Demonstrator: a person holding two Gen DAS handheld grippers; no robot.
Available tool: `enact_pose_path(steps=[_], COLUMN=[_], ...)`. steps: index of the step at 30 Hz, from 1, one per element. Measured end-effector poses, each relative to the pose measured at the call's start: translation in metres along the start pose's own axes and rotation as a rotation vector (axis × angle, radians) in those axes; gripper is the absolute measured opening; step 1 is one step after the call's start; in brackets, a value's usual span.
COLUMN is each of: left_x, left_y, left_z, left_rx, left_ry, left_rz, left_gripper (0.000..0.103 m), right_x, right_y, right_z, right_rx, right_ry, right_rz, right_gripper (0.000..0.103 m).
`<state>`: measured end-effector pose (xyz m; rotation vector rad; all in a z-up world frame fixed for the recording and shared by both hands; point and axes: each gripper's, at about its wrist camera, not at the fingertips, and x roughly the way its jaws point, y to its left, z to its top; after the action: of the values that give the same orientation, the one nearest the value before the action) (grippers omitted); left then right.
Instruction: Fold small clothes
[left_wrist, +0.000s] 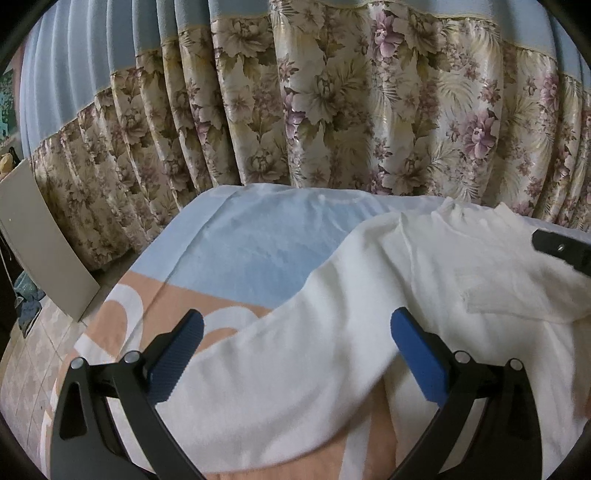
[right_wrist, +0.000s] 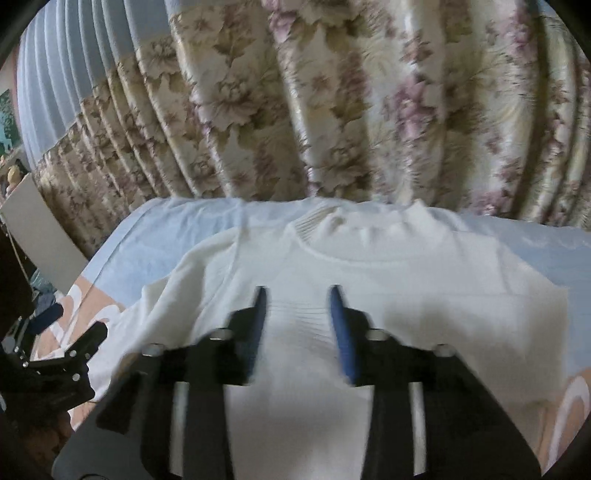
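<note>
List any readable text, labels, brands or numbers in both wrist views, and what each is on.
None readable in either view.
White sweater: no print; a faint patch in the left wrist view, possibly a label showing through, has nothing legible.
Bed sheet: only blue, peach and white shapes, no letters.
Floral curtain: pattern only.
Left gripper and right gripper: no markings visible; right wrist view is motion-blurred.

Matt white knit sweater (right_wrist: 369, 266), glossy floral satin curtain (left_wrist: 332, 110), ribbed blue tool pads (left_wrist: 177, 354)

One sweater (right_wrist: 369, 266) (white), two claws
</note>
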<state>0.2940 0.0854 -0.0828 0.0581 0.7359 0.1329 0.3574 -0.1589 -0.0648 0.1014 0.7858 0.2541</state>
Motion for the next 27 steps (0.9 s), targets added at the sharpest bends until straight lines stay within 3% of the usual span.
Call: enact_pose_path(steps=[8,12,22,25,27], left_x=[-0.022,-0.028,-0.022,-0.017,-0.015], left_y=[0.001,0.005,0.013,0.017,0.019], left_z=[-0.017,-0.023,-0.028,-0.027,-0.025], left_rx=[-0.009,-0.009,-0.002,-0.01,-0.013], left_ry=[0.013,0.017,0.028,0.032,0.032], left_rz=[0.0,0.003,0.002,-0.003,-0.006], left_gripper=[0.101,0.101,0.101,0.101,0.101], right_x=[-0.02,0.007,0.076,0.079,0.077], right_y=[-0.009,0.01,0.047,0.047,0.045], right_z=[-0.016,-0.024,-0.039,-0.035,-0.031], right_rx=[-0.001,-0.033,-0.138,-0.132,-0.11], right_ry=[0.017,0.088,0.175,0.161,0.15], right_rz=[-0.008,0.051,-0.006,-0.033,-0.028], right_gripper=[0.044,0.047,0.047,0.019,0.014])
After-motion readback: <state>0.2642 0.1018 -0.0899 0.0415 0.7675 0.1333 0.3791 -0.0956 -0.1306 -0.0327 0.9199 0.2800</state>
